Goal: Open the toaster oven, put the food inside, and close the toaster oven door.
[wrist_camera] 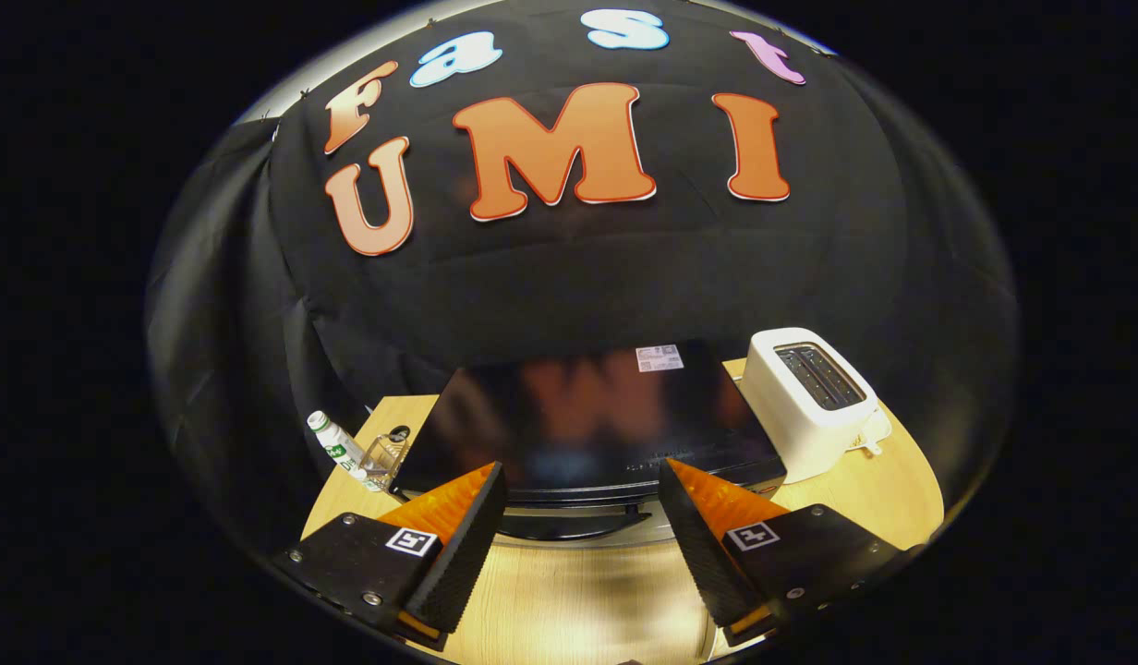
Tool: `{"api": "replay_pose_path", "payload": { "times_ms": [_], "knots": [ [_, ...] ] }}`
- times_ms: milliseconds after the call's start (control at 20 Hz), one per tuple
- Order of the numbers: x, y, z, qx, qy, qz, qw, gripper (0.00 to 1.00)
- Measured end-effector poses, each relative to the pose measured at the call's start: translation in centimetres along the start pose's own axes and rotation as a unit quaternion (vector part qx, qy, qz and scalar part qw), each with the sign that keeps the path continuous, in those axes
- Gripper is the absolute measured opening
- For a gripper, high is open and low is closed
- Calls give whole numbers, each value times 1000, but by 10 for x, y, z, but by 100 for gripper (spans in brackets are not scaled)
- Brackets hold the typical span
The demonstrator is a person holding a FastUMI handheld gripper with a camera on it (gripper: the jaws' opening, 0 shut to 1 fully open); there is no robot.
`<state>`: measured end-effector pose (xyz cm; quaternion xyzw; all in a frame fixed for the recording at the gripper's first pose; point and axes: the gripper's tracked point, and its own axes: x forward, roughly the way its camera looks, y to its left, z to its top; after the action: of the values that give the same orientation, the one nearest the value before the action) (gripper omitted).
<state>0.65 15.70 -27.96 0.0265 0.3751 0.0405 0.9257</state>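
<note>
Above the pale wood-grain table [578, 600], the hand-held gripper [583, 499] hovers spread wide and empty, its ridged pads apart. Just ahead sits the toaster oven [578, 416], a glossy black box whose door looks closed. Its slick, mirror-like top could make a mis-aimed reach slide off. A white, rounded toaster [809, 402] stands beside it; a plastic bottle [338, 448] opposite.
</note>
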Motion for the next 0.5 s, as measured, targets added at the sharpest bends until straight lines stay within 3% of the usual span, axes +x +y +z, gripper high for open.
{"api": "replay_pose_path", "payload": {
  "times_ms": [500],
  "knots": [
    [24,14,-28,-41,21,-19,999,98]
  ]
}}
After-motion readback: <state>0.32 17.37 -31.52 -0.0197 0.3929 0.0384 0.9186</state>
